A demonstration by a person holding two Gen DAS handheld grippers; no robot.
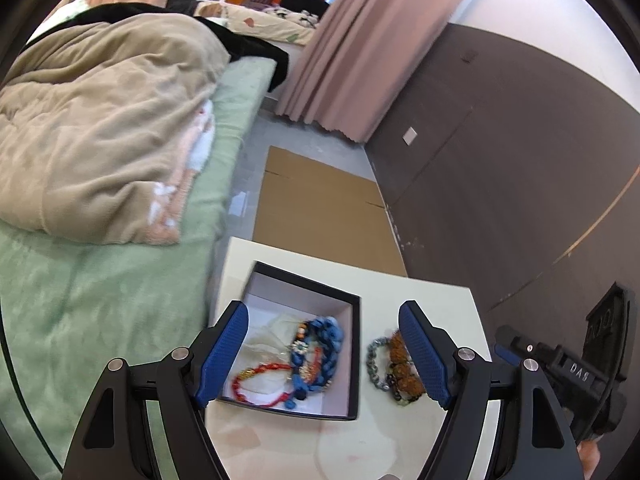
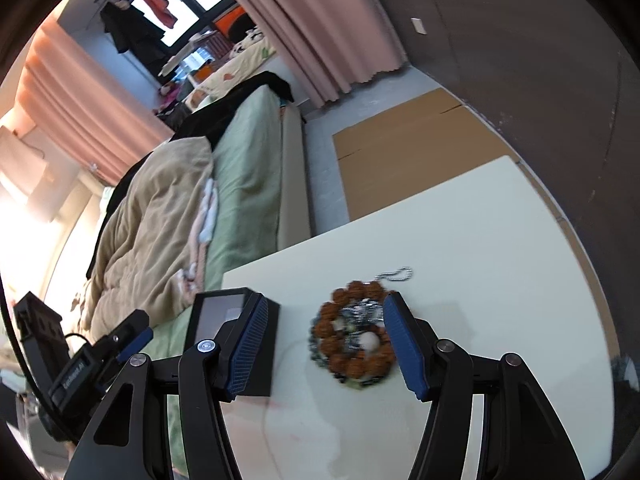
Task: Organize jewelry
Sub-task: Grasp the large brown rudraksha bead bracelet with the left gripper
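Note:
A black box [image 1: 352, 360] with a pale inside stands on the white table [image 1: 440, 304]. It holds a blue chunky necklace [image 1: 324, 344] and a red bead string [image 1: 260, 376]. My left gripper [image 1: 324, 360] is open above the box. Right of the box lies a pile with an amber bead bracelet [image 1: 400, 364] and a grey bead bracelet [image 1: 374, 364]. In the right wrist view the amber bracelet [image 2: 340, 336] lies between the open fingers of my right gripper [image 2: 328, 344], with a silver chain [image 2: 394, 274] behind it and the box [image 2: 264, 352] to its left.
A bed with a green sheet [image 1: 100, 300] and beige blanket [image 1: 104, 128] runs along the left. Flat cardboard [image 1: 320, 208] lies on the floor beyond the table. A dark wall [image 1: 500, 168] and pink curtain [image 1: 348, 52] stand at right.

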